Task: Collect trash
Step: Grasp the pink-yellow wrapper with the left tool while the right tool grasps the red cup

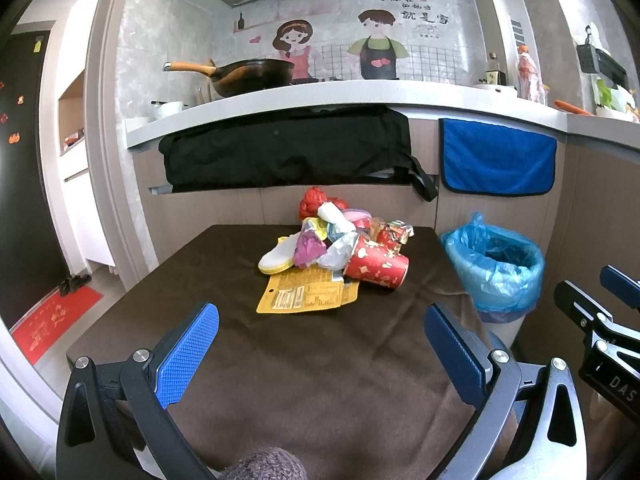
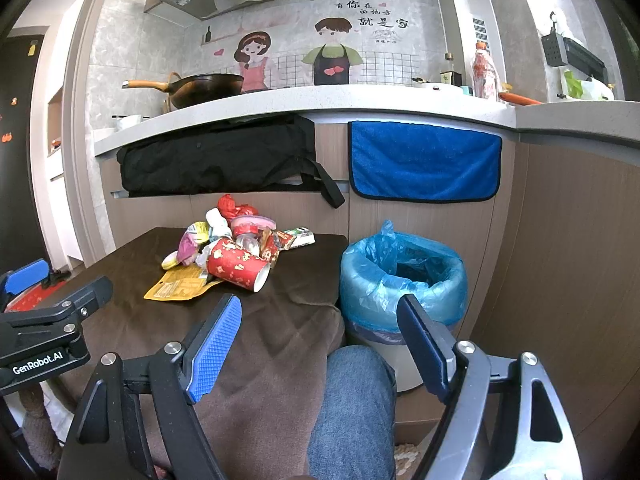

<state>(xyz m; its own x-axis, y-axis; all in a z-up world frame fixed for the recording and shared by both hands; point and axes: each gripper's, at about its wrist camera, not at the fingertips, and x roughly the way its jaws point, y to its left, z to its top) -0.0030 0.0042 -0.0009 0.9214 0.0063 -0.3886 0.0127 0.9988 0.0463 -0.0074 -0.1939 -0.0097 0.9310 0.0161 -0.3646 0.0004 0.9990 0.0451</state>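
A heap of trash lies on the brown-covered table point(image 1: 280, 360): a red paper cup point(image 1: 376, 265) on its side, a yellow wrapper point(image 1: 306, 294), a white scoop-like piece point(image 1: 276, 260), crumpled bags and red plastic. In the right wrist view the same red cup point(image 2: 236, 264) and yellow wrapper point(image 2: 180, 286) show at left. A bin lined with a blue bag point(image 1: 498, 270) point(image 2: 402, 276) stands just right of the table. My left gripper point(image 1: 320, 330) is open, short of the heap. My right gripper point(image 2: 320, 320) is open too, nearer the bin, holding nothing.
Behind the table runs a counter point(image 1: 320, 96) with a wok point(image 1: 252, 74), a black bag point(image 1: 280, 148) and a blue towel point(image 1: 496, 156) hanging from it. A person's knee in jeans point(image 2: 354, 412) sits below the right gripper. A red mat point(image 1: 52, 320) lies on the floor at left.
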